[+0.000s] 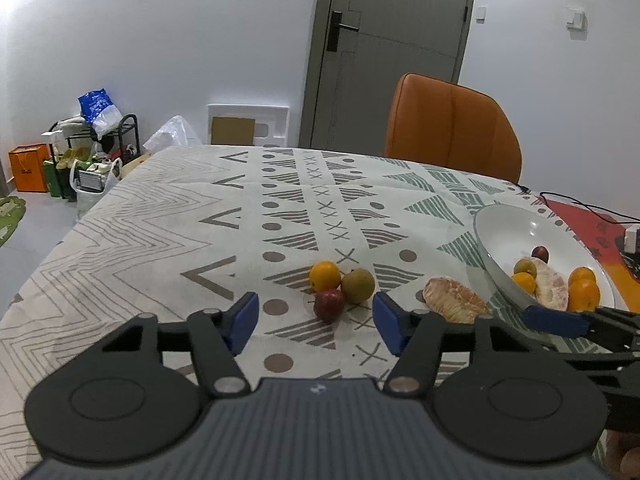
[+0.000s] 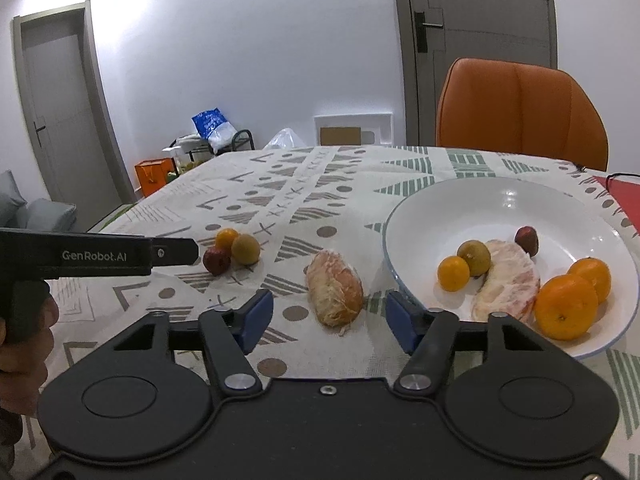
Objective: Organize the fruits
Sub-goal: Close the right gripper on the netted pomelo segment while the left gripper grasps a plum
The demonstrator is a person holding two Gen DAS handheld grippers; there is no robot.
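**Patterned counter, two tools poised over loose fruit**

Pale walls and a grey door [image 1: 396, 40] frame a counter [image 1: 160, 232] under a geometric cloth, with an orange chair [image 2: 520, 108] at its far edge. Starting at the left, three small fruits huddle together and touching: a little orange [image 1: 325, 275], a brown-green fruit [image 1: 358, 286] and a dark red one [image 1: 329, 305]. The left tool [image 1: 316, 322] hangs just short of that cluster, blue pads apart, nothing gripped, the red fruit lined up with the gap. Moving right, a peeled citrus segment [image 2: 335, 290] lies alone on the cloth, and the right tool [image 2: 330, 322] sits over it, jaws parted with the segment's near end between the pads; no pad is visibly pressing on it. Further right stands the white bowl [image 2: 520, 200], close beside the segment. Inside it: a small orange [image 2: 453, 273], a brown-green fruit [image 2: 475, 257], a large peeled piece [image 2: 506, 284], a dark red fruit [image 2: 526, 240], and two bigger oranges [image 2: 566, 306] at the near right rim.
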